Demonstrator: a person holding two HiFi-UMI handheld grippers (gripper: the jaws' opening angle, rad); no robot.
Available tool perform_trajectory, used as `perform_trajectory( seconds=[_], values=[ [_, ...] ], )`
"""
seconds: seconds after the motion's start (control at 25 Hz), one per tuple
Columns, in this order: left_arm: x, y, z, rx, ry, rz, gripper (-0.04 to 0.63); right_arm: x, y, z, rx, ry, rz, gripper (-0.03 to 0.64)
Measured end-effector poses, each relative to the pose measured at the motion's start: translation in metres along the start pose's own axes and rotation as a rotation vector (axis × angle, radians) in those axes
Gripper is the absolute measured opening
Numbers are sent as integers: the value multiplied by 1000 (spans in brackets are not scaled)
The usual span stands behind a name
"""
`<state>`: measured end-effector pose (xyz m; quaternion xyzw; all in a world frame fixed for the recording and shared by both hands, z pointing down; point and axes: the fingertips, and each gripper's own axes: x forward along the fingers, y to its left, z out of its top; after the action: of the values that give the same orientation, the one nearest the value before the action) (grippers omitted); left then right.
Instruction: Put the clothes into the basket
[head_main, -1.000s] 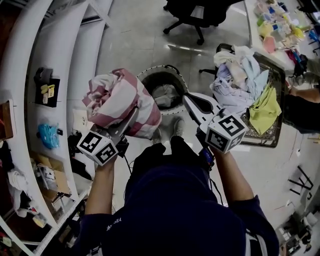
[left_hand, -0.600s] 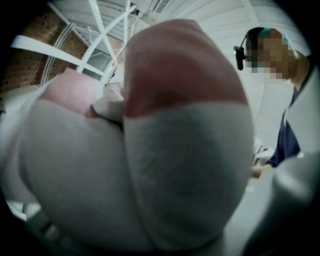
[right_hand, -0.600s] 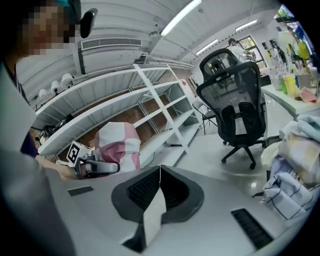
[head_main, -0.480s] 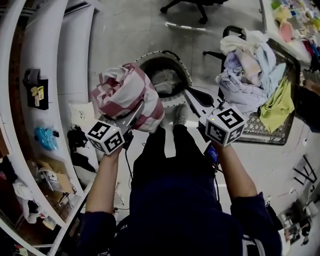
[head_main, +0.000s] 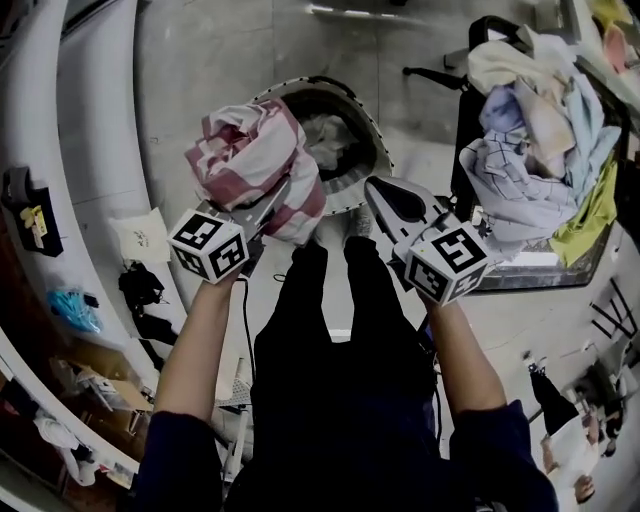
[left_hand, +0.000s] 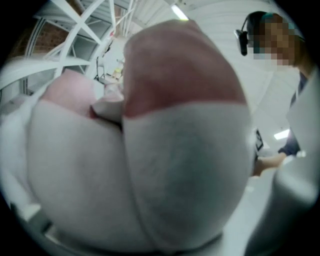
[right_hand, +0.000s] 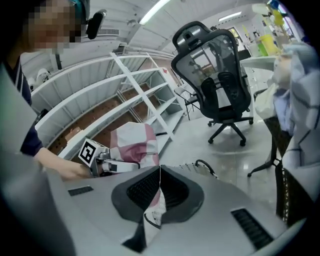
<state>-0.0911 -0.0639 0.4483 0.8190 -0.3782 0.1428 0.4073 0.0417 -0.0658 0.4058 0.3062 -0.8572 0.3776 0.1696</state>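
Observation:
A pink and white striped garment hangs bunched over the left rim of the round basket on the floor. My left gripper is shut on it, with the fingertips buried in the cloth. The same garment fills the left gripper view and hides the jaws there. Some pale clothes lie inside the basket. My right gripper hovers at the basket's near right rim, shut with nothing in it. In the right gripper view its pads meet, and the garment and basket rim lie beyond.
A heap of mixed clothes lies on a wire cart at the right. White curved shelving runs along the left. An office chair stands on the floor beyond the basket. My legs stand just before it.
Both grippers have come down toward the basket. The striped garment went down with the left gripper and now hangs right at the basket's left rim.

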Motion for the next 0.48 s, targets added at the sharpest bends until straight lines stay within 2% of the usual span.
perform_trajectory(
  seconds=[0.16,0.48],
  values=[
    [43,36,-28,17,47,-11,152,35,-30,-20,-4,-15,-19,8],
    [111,85,-91,49,173,-16,152,89,-80,-78,5,28,-35,8]
  ],
)
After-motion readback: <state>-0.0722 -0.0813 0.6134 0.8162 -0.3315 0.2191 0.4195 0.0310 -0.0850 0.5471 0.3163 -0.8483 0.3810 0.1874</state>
